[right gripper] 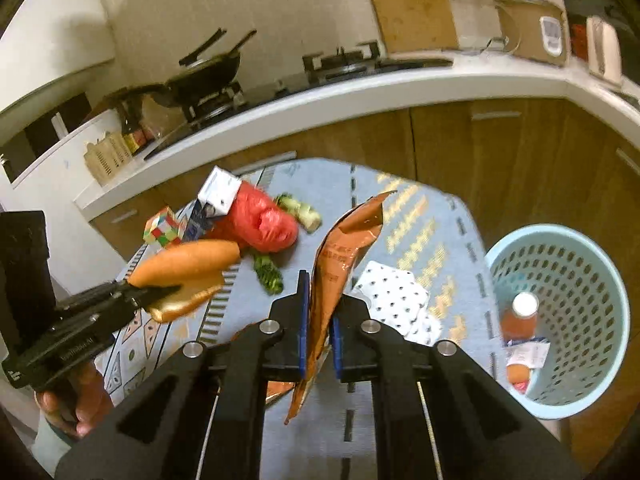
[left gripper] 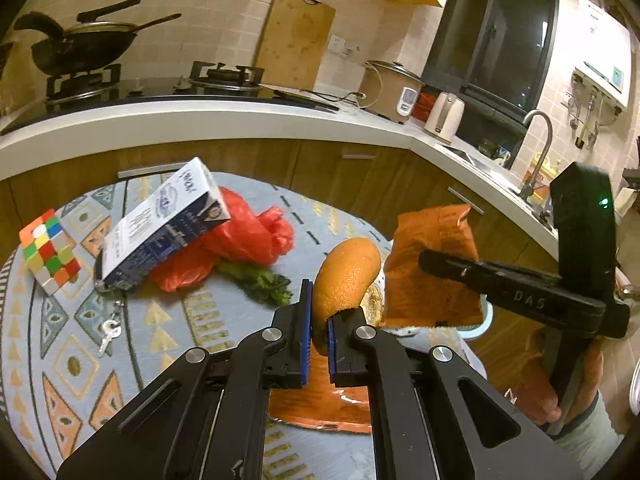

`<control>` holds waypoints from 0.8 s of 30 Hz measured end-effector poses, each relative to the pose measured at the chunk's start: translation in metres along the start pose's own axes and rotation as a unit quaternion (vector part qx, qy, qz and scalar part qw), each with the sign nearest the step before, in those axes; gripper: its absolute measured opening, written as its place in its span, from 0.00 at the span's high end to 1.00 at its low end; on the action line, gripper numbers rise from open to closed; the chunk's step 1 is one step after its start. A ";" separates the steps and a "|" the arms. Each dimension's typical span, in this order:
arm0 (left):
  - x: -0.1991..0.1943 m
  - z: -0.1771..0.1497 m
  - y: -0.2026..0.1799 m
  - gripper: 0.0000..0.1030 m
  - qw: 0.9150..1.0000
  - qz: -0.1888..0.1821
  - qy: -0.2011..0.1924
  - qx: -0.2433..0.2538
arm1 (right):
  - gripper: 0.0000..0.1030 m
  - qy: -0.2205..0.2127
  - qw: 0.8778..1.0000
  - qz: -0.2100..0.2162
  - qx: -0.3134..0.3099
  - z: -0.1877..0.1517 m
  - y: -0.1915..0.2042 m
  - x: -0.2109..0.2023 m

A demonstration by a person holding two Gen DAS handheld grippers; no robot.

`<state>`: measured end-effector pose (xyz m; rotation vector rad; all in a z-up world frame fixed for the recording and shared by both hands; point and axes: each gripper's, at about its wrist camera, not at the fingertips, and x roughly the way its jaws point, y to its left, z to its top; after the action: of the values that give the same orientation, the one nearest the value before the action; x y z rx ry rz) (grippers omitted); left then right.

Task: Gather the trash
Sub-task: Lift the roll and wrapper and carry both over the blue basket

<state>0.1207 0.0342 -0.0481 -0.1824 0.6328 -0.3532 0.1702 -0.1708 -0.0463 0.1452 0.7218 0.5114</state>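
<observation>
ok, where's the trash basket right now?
The light blue basket sits at the right edge of the right wrist view, beside the table and below its top, in front of the wooden cabinets; a bottle lies inside.

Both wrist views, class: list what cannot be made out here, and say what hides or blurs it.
- Basket contents: right view, bottle and scraps blurred, partly behind the wall.
- Wrapper print: right view, too small and creased to read.
- Table under the left gripper: left view, covered by its arms.
- Carton text: left view, too small.
</observation>
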 end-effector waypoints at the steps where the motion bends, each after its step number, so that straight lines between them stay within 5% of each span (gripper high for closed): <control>1: 0.000 0.000 -0.001 0.96 1.000 0.001 0.000 0.002 | 0.93 0.002 1.000 0.009 0.002 0.001 0.000 -0.003; 4: -0.002 0.001 -0.004 0.96 1.000 0.001 -0.003 0.003 | 0.93 -0.006 0.999 0.035 0.004 0.005 0.001 -0.012; 9: -0.005 0.006 -0.007 0.96 1.000 0.003 -0.010 0.006 | 0.93 -0.042 0.999 0.003 -0.005 0.012 0.002 -0.034; 17: 0.013 0.033 -0.049 0.96 0.999 -0.020 -0.018 0.045 | 0.93 -0.089 0.993 -0.081 -0.018 0.025 -0.021 -0.077; 24: 0.064 0.050 -0.113 0.96 0.996 -0.065 0.011 0.067 | 0.93 -0.073 0.986 -0.149 0.033 0.023 -0.088 -0.086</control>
<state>0.1690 -0.0919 -0.0127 -0.0916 0.6185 -0.5214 0.1655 -0.2884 -0.0045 0.1336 0.6034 0.1891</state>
